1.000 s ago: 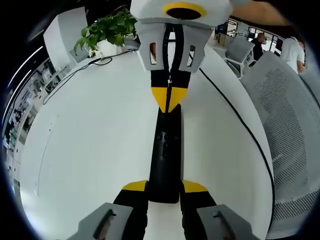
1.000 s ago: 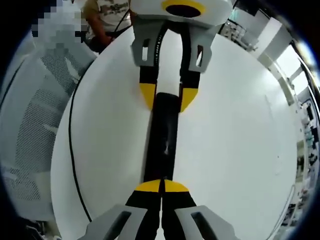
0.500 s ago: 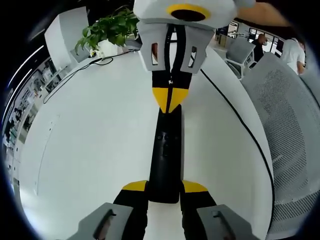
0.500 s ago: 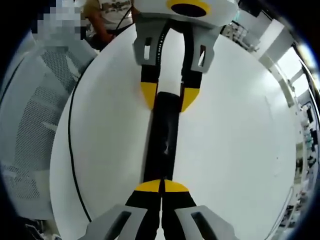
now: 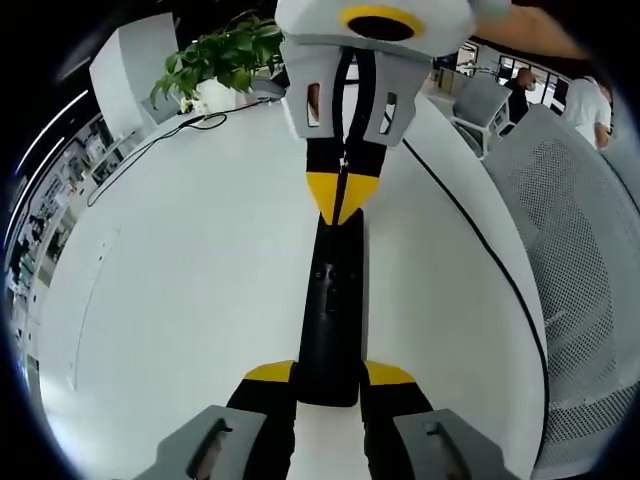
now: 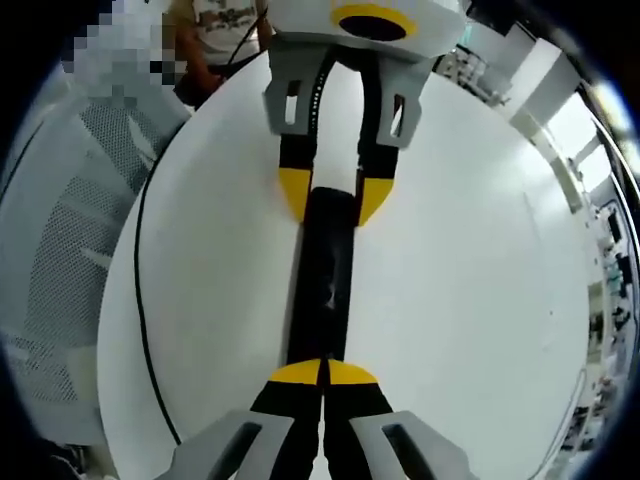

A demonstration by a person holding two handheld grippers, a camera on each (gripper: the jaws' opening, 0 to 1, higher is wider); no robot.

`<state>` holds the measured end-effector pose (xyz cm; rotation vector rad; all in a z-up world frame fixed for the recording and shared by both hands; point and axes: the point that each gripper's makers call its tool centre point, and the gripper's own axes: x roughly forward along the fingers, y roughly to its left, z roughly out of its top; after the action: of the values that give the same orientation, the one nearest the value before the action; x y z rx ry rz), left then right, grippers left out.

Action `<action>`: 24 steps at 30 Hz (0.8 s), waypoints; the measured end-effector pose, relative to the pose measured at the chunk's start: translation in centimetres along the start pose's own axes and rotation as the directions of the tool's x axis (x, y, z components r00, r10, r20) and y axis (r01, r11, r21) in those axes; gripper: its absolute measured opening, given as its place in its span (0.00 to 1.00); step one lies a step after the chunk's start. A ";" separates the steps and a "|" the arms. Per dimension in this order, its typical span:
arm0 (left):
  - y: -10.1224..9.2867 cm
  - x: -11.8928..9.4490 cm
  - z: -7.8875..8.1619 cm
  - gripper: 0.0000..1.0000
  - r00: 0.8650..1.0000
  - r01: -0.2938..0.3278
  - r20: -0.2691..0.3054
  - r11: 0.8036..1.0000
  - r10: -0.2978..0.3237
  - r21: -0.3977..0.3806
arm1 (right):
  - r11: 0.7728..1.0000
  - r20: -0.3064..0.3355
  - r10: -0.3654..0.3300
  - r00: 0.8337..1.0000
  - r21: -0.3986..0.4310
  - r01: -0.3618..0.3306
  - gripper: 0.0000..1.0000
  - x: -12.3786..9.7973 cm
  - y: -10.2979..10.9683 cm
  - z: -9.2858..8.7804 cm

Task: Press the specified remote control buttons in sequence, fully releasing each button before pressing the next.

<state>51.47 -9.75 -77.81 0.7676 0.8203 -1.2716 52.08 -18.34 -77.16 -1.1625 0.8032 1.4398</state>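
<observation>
The remote control (image 5: 332, 310) is seen lying flat on the white table (image 5: 180, 280), its long axis in line with both grippers, which face each other end to end. The left gripper (image 5: 330, 376) is clamped across the remote's near end, jaws flanking its sides. The right gripper (image 6: 322, 374) is clenched with yellow tips together, set over the opposite end; contact with a button cannot be confirmed. Any press is judged to fall to the right gripper, downward along the remote's midline.
</observation>
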 end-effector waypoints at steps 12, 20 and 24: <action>-0.1 0.0 0.0 0.24 1.000 0.000 0.001 1.000 0.000 0.000 | 1.000 0.048 -0.024 0.999 0.020 0.023 0.00 -1.3 0.1 0.6; -0.1 0.1 0.0 0.24 1.000 0.008 0.008 1.000 -0.009 0.005 | 0.999 0.083 -0.037 0.996 0.035 0.034 0.00 -2.6 -0.2 1.7; -0.2 0.1 0.0 0.24 1.000 0.013 0.011 1.000 -0.013 0.011 | 0.999 0.093 -0.035 0.995 0.043 0.032 0.00 -2.9 -0.4 1.9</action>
<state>51.33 -9.86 -77.90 0.7644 0.8119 -1.2919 51.94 -17.41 -73.85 -1.0645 0.7419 1.4325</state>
